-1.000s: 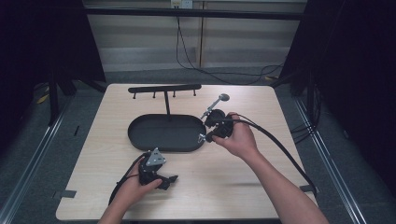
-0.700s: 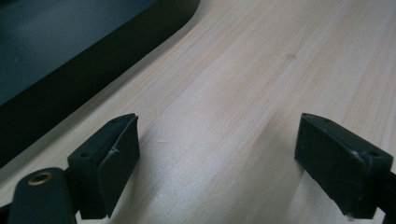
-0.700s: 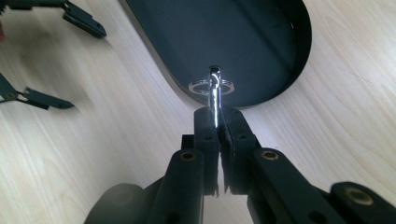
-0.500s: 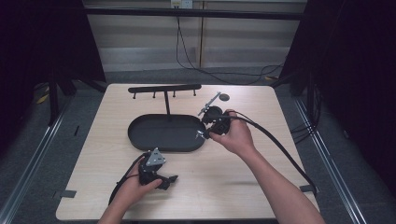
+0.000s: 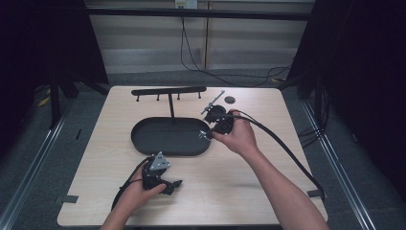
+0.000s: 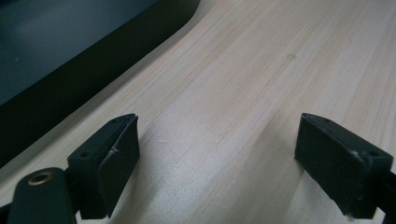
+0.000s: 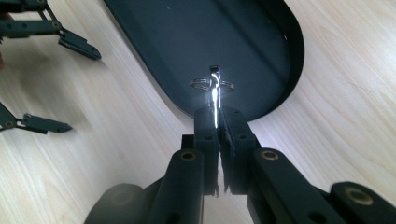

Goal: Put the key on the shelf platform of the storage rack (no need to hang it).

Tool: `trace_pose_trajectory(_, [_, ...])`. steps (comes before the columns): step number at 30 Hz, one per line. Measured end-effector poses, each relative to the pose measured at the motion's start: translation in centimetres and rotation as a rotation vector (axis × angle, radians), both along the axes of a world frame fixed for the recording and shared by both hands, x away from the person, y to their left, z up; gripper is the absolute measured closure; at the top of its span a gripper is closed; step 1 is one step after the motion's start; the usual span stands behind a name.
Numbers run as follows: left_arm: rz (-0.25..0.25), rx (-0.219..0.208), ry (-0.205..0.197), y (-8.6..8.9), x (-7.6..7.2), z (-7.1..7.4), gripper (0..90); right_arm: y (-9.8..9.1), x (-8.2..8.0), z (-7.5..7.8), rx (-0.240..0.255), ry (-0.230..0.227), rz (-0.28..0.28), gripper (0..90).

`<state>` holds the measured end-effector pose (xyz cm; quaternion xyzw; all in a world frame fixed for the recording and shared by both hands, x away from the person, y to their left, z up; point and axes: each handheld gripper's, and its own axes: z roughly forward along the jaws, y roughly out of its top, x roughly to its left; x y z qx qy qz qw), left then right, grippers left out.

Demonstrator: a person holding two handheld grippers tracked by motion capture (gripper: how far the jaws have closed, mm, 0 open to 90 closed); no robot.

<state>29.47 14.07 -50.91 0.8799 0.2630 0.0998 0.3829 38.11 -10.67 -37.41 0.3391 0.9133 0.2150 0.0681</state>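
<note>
My right gripper [image 5: 207,133] hangs over the right end of the black oval tray [image 5: 143,143], held in the person's right hand. In the right gripper view its jaws [image 7: 217,114] are shut on a small shiny metal piece with a ring [image 7: 214,86], which stands upright above the tray floor [image 7: 261,42]. The same piece glints at the jaw tips [image 5: 201,135] in the high view. My left gripper [image 5: 173,186] rests low on the table in front of the tray, open, with bare wood between its fingers [image 6: 217,140]. The tray wall [image 6: 70,79] lies to its upper left.
A black T-shaped rack with hooks [image 5: 168,90] stands behind the tray. A small black disc [image 5: 230,99] lies on the table at the back right. The right gripper's cable [image 5: 287,153] trails across the right side of the table. The left gripper's fingers [image 7: 74,44] are visible in the right gripper view.
The right gripper has shifted slightly left, toward the tray's right end, with the metal piece still in its jaws. The left gripper has stayed put.
</note>
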Motion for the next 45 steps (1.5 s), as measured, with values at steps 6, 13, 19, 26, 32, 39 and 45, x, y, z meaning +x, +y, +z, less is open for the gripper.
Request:
trace_pose_trajectory(6, [0.002, 0.003, -0.004, 0.0, 0.0, 0.0, 13.7, 0.4, 0.3, 0.0, 0.012, -0.006, -0.01, 86.0])
trace_pose_trajectory(13, [0.003, 0.002, -0.003, 0.0, 0.0, 0.0, 13.7, 0.3, 1.0, -0.2, 0.016, -0.007, -0.023, 86.1])
trace_pose_trajectory(19, [0.003, 0.003, -0.003, 0.0, 0.0, 0.0, 13.7, 1.1, 1.1, -0.1, 0.007, -0.021, -0.016, 86.1])
trace_pose_trajectory(26, [-0.002, 0.0, 0.001, 0.0, 0.0, 0.0, 13.7, 1.8, 1.6, -0.5, 0.0, -0.021, -0.024, 86.0])
trace_pose_trajectory(32, [-0.004, 0.001, 0.001, 0.0, 0.0, 0.0, 13.7, 2.4, 1.9, -0.7, 0.0, -0.031, -0.024, 86.0])
trace_pose_trajectory(39, [-0.003, -0.001, 0.0, 0.0, 0.0, 0.0, 13.6, 3.0, 2.4, -1.0, -0.003, -0.028, -0.016, 86.1])
trace_pose_trajectory(45, [-0.005, 0.001, 0.0, 0.0, 0.0, 0.0, 13.6, 3.2, 2.6, -1.6, -0.018, -0.024, -0.016, 86.0])
